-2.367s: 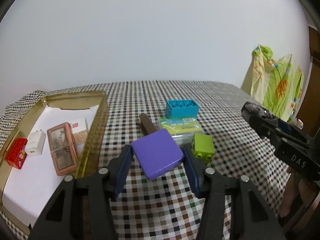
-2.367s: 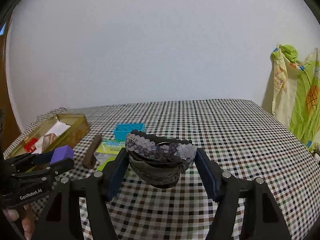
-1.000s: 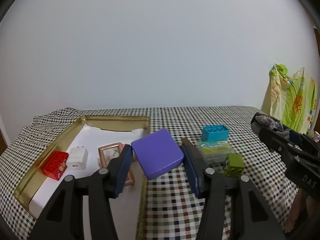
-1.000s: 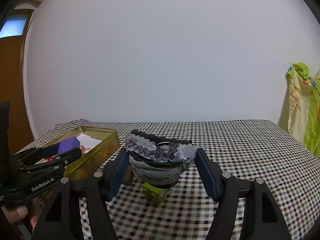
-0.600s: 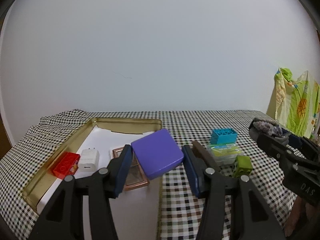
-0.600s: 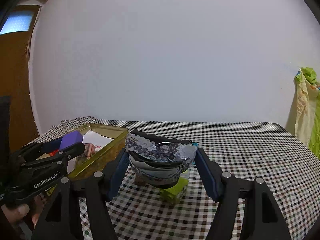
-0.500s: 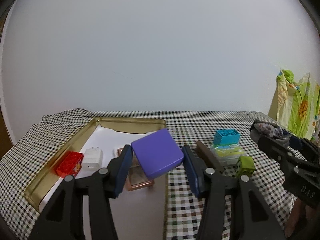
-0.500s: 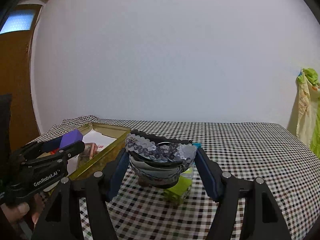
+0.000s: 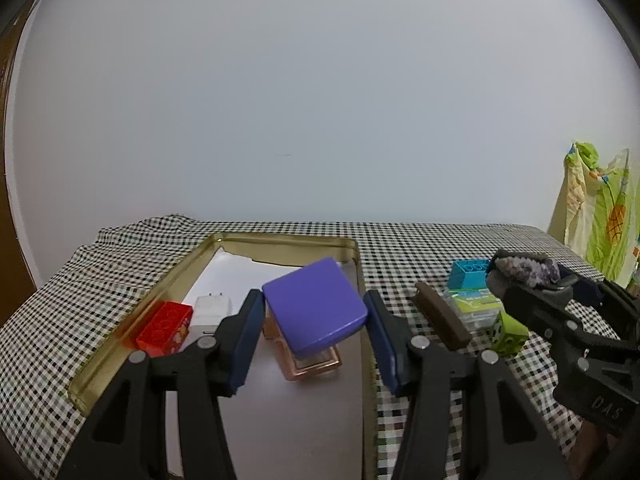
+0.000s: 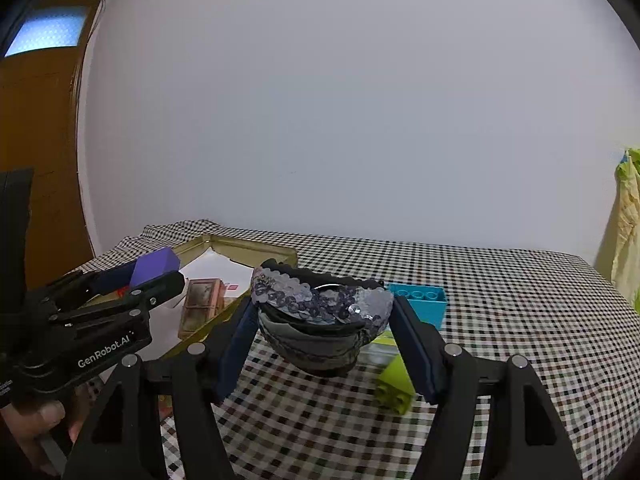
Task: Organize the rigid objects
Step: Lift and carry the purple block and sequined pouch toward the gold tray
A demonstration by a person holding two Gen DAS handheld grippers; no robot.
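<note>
My left gripper (image 9: 316, 312) is shut on a purple square block (image 9: 314, 306) and holds it above the gold tray (image 9: 280, 242), over a copper-framed box (image 9: 316, 362). The tray also holds a red brick (image 9: 164, 326) and a white charger (image 9: 210, 310). My right gripper (image 10: 324, 316) is shut on a sequined pouch (image 10: 320, 300) and holds it above the checked table, right of the tray (image 10: 256, 250). The right gripper also shows in the left wrist view (image 9: 532, 276), and the left gripper in the right wrist view (image 10: 154, 266).
On the checked cloth right of the tray lie a brown bar (image 9: 442, 320), a blue brick (image 9: 468, 274), a clear case with a green label (image 9: 474, 308) and a lime green brick (image 9: 508, 332). A wooden door (image 10: 36, 152) stands at the left. Patterned fabric (image 9: 600, 220) hangs at the right.
My left gripper has carried the purple block leftward from the table to above the tray. My right gripper has followed to the left with the pouch.
</note>
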